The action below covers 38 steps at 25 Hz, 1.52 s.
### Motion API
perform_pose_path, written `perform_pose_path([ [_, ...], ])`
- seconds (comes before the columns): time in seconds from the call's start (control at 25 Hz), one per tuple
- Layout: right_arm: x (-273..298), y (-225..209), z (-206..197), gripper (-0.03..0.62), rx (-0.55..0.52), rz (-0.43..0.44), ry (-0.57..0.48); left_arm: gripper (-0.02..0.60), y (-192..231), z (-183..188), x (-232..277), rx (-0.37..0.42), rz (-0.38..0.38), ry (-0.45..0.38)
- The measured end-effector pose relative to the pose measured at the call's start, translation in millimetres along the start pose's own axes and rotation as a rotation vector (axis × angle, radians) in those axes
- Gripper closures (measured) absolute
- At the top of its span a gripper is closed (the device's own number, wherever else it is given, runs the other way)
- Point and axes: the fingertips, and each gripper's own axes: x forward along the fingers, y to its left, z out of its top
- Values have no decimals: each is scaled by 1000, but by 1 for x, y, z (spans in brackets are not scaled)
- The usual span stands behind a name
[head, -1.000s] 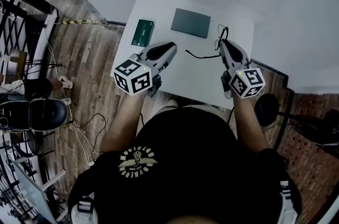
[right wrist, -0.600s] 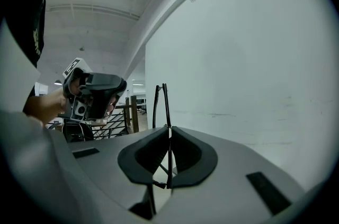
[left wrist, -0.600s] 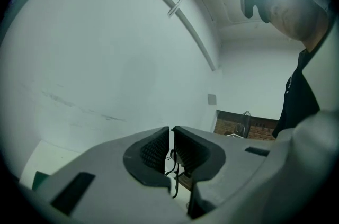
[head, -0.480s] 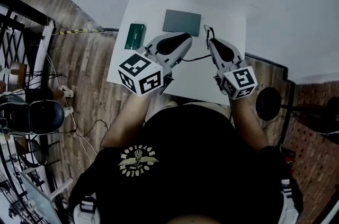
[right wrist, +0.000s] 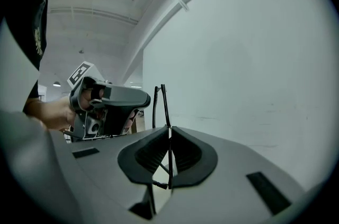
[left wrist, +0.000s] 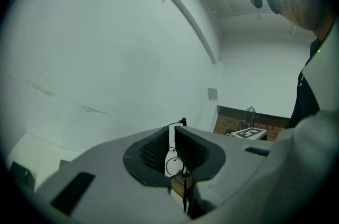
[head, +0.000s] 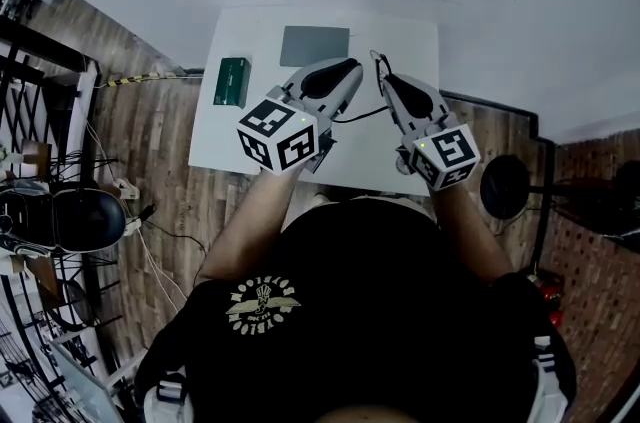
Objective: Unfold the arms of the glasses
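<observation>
Now, both of your claws hover above the white table (head: 235, 146), close to each other and pointing away from you.

Your right claw (right wrist: 169, 130) is pressed together on the glasses (right wrist: 161, 104). Its two pads pinch the thin black frame, and a part of the frame stands up above the jaws. In the head view the glasses are in the air over the far part of the table, at the tip of this claw, and they do not lie on the surface.

One arm of the glasses (head: 362, 115) sticks out sideways from the frame toward your left claw (left wrist: 172, 132) and passes under its front part. The jaws of the left claw stand a narrow gap apart. In the left gripper view the thin black arm runs at this gap, with its tip just above the jaws, but the pads do not visibly press on it.

On the table, a green box (head: 232, 81) lies near the left edge. A dark grey flat case (head: 314, 45) lies at the far edge, just beyond the left claw. The two are apart from each other.
</observation>
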Motion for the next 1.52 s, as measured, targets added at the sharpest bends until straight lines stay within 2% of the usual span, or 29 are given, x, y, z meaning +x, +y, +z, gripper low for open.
perform_pose_path([
  [0.36,-15,-19,-4,574,118,23,-3,543,-11,-33,16,-30,7,71],
  [0.6,-20,-25,-4,574,174,52,-7,543,-29,-54,28,23,-24,189],
  [0.8,-22,-23,-3,576,131,60,6,541,-41,-57,33,98,-33,242],
  [1.0,-24,-21,-5,576,57,53,43,504,-48,-60,43,157,-52,295],
  [1.24,-29,-20,-7,576,-49,52,61,493,-52,-61,52,153,-40,304],
  [1.52,-29,-23,-13,576,-42,52,71,545,-46,-68,51,141,-20,318],
])
